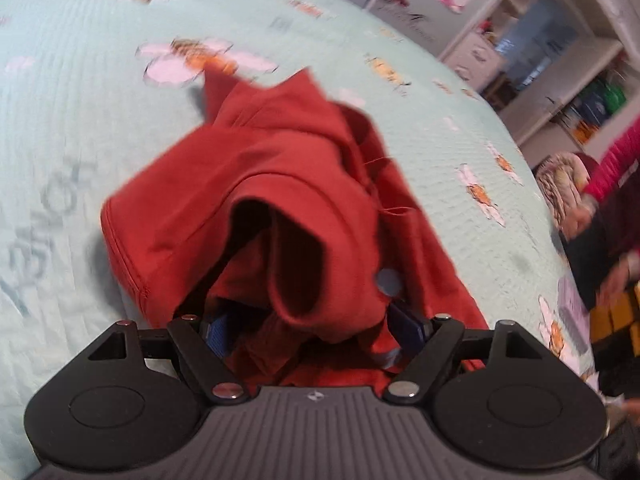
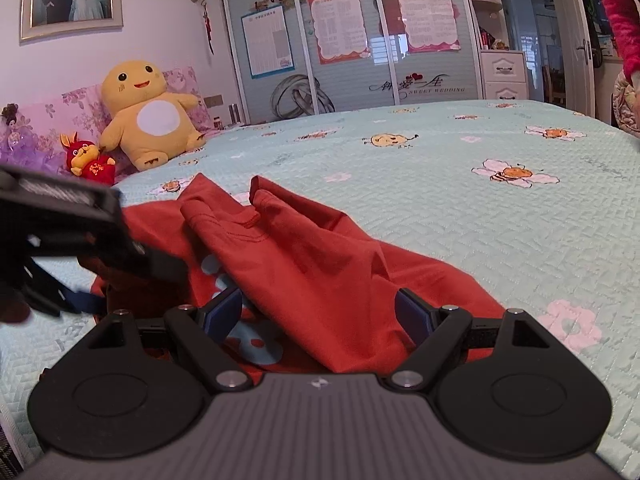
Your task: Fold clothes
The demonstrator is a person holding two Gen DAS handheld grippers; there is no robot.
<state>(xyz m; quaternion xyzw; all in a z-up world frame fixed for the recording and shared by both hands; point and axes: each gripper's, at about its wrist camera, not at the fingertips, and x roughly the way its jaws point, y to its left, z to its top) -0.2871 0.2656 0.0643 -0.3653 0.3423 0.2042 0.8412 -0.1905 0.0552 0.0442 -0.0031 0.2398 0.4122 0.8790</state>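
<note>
Rust-red garment (image 1: 256,184) lies bunched on the mint bee-print bedspread (image 1: 80,120); left gripper (image 1: 316,328) fingers spread apart, cloth heaped between them; shelving (image 1: 560,60) behind.

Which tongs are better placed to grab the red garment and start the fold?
Probably the right tongs: jaws open and straddling a ridge of the red garment on the bedspread. The left tongs are open too, but bunched cloth drapes over them, so their bite looks messier.

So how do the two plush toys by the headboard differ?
The yellow plush is much bigger than the red plush. The yellow plush has a white belly patch; the red plush has tall ears and a yellow face. Both sit upright at the head of the bed, side by side.
</note>
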